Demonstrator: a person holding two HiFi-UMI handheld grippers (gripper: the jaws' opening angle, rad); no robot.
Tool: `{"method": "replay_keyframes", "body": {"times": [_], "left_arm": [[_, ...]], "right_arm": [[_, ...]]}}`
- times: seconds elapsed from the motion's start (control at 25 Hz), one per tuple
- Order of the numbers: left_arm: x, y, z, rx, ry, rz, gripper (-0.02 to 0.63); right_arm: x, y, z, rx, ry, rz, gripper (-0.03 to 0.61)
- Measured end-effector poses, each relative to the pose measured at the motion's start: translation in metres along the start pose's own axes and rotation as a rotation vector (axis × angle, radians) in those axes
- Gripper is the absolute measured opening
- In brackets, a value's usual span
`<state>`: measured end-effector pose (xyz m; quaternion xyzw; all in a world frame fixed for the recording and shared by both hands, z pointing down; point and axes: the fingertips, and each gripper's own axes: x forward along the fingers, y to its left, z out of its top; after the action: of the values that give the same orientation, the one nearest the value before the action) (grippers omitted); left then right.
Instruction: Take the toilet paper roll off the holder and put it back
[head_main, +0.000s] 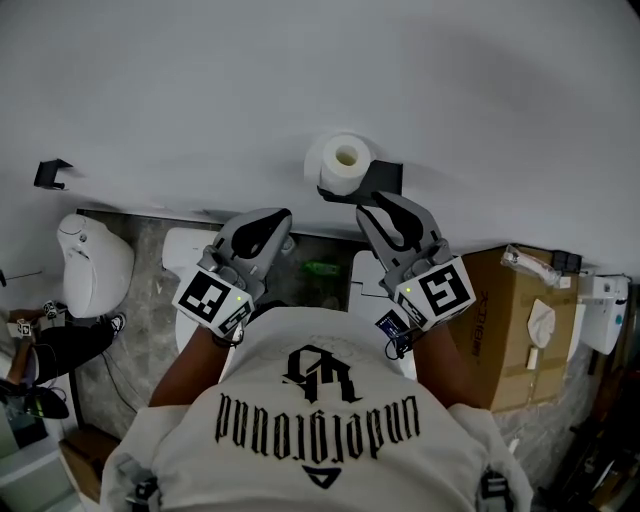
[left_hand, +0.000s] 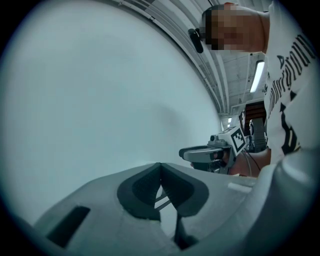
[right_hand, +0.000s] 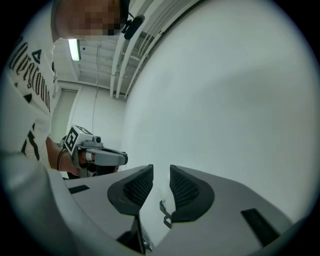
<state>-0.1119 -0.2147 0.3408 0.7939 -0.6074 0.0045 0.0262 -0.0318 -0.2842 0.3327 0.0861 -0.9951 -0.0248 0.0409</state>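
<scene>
- White toilet paper roll sits on the black wall-mounted holder, core hole facing up. It is just ahead of both gripper tips and between them, nearer the right one.
- Right gripper: jaws a narrow gap apart, nothing between them, only white wall beyond.
- Left gripper: jaw tips together, empty, also pointing at the wall, beside the roll and not touching it.
- Judged step: approach for the take-off, since the roll is untouched on the holder. A finished put-back would look the same.
- To do it well, the right jaws need to spread wider than the roll before closing in. The present gap can't take it.
- Grip across the roll's outer sides and squeeze lightly, because soft paper crushes and loose sheets can slip.
- Lift along the holder's peg, not sideways, or the core may snag.
- Left gripper best kept clear or steadying the bracket.
- Brown cardboard box lies below and right of the right gripper, well apart.
</scene>
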Motion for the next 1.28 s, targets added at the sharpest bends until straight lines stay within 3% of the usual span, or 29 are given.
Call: {"method": "replay_keyframes", "body": {"times": [0.32, 1.0, 1.28], "left_arm": [[-0.037, 0.006, -0.005, -0.015, -0.013, -0.015, 0.014], [-0.185, 0.01, -0.013, -0.026, -0.011, -0.095, 0.014], [-0.228, 0.012, -0.027, -0.067, -0.007, -0.128, 0.014]], "right_arm": [[0.008, 0.044, 0.002, -0.016, 0.02, 0.008, 0.031], [0.02, 0.185, 0.016, -0.03, 0.021, -0.072, 0.015], [0.012, 0.236, 0.008, -0.009, 0.055, -0.122, 0.015]]}}
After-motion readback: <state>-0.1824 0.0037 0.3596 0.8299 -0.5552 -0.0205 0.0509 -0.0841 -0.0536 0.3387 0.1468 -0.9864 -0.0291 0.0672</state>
